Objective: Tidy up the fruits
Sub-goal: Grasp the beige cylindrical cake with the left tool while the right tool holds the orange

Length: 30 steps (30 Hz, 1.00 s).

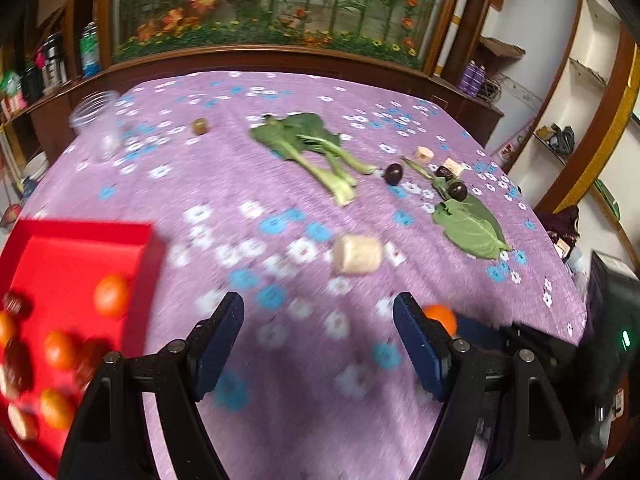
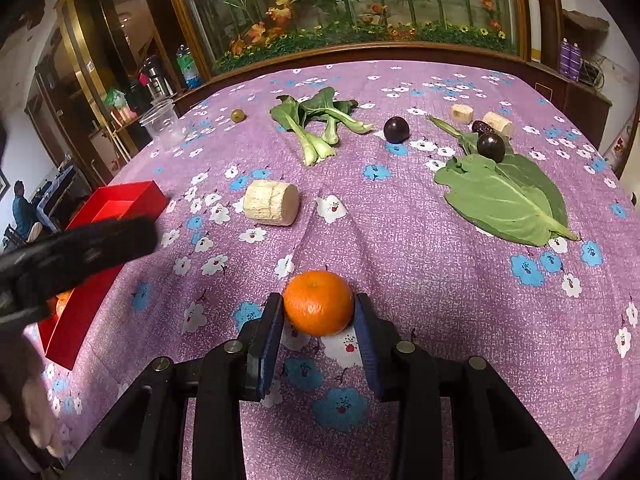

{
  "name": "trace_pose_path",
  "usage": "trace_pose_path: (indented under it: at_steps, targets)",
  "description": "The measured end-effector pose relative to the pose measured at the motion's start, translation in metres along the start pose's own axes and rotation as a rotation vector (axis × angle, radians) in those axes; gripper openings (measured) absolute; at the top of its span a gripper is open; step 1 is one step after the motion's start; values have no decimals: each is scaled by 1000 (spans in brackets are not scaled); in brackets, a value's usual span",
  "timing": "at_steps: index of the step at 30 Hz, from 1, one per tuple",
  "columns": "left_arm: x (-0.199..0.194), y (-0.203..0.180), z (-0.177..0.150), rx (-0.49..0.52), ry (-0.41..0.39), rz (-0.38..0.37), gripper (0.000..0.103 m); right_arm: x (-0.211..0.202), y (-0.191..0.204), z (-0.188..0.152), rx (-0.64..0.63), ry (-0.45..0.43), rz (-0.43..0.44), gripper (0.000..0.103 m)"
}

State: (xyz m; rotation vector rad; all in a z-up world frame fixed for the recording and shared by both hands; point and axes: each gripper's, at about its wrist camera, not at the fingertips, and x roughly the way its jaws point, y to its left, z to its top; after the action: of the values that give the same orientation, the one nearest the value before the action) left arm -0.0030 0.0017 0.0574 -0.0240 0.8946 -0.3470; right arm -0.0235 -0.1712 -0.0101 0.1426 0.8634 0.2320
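Right gripper [image 2: 318, 312] grasps an orange [image 2: 319, 302] low over the purple flowered surface [image 2: 420, 280]. Left gripper [image 1: 318, 316] hangs released, fingers wide apart, beside the red tray [image 1: 60, 248] holding other fruits.

Orange tangerine [image 2: 319, 303] on cloth, clamped between tool [image 2: 319, 316] fingers.

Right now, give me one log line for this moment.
right gripper: shut on orange | left gripper: open, empty | red tray: holds oranges | plums on table
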Motion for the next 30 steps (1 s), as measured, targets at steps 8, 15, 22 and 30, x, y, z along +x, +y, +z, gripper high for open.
trace_pose_path:
  at_steps: [8,15,22,30]
  targets:
    - [45,-26,22,74,33,-7,76,-2,-7,0,33,3,29,39]
    - [69,-28,24,59,63,-2,69,-1,-8,1,45,6,51,42]
    - [82,-32,20,59,66,8,68,-2,-9,1,50,8,60,42]
    - [81,-34,18,76,44,44,33,-3,-9,0,41,7,56,42]
